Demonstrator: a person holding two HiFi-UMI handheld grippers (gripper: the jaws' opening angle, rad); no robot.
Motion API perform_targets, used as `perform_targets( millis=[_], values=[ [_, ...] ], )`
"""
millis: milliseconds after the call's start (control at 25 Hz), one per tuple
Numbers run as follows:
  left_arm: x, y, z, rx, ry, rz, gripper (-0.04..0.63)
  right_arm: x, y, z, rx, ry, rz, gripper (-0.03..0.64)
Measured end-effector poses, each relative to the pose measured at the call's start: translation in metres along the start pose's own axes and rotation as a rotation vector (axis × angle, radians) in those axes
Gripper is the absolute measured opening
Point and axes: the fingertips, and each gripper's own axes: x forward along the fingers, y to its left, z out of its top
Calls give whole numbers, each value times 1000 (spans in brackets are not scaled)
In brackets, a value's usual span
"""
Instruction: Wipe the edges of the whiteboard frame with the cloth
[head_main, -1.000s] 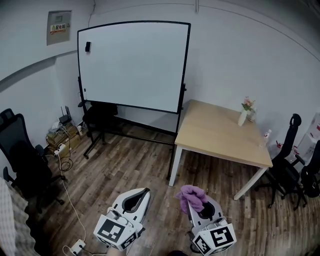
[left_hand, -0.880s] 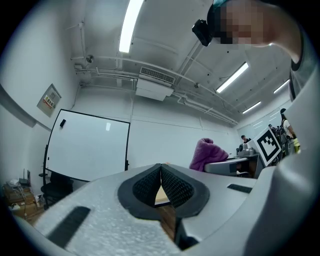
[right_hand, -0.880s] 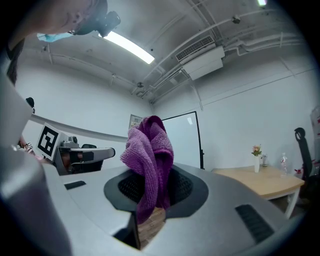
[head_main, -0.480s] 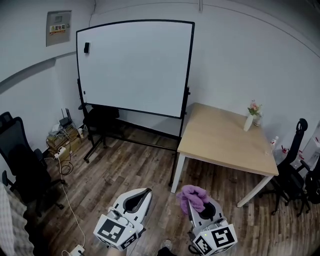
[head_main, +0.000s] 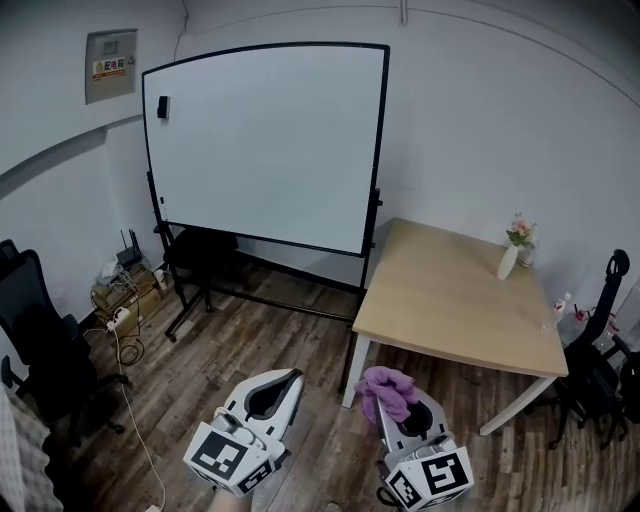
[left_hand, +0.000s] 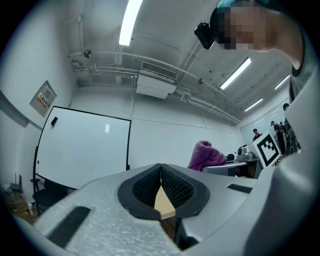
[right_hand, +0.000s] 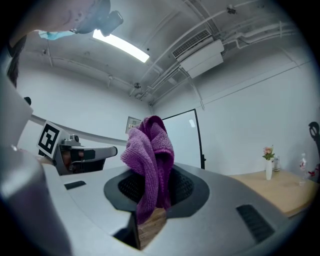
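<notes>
Well short of whiteboard frame (head_main: 383, 150): cloth (head_main: 385, 392)

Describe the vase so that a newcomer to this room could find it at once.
Right of the whiteboard stands a light wooden table. Near its far edge, by the wall, is a slim white vase; it alone holds pink flowers.

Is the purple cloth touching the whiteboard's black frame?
Apart. The head view shows the fuzzy purple cloth clamped in the right hand-held gripper, with open wooden floor between it and the whiteboard's black frame.
</notes>
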Motion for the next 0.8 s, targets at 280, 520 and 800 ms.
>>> perform_targets(
  millis=[280, 520, 800],
  values=[
    [48, 10, -5, -7, -36, -3, 17, 19, -45, 0, 3, -26, -7, 91],
    [70, 23, -11, -17, -40, -8, 17, 41, -58, -5, 22, -20, 22, 91],
    [92, 62, -21, -30, -39, -24, 17, 80, -65, -19, 28, 16, -14, 91]
  ],
)
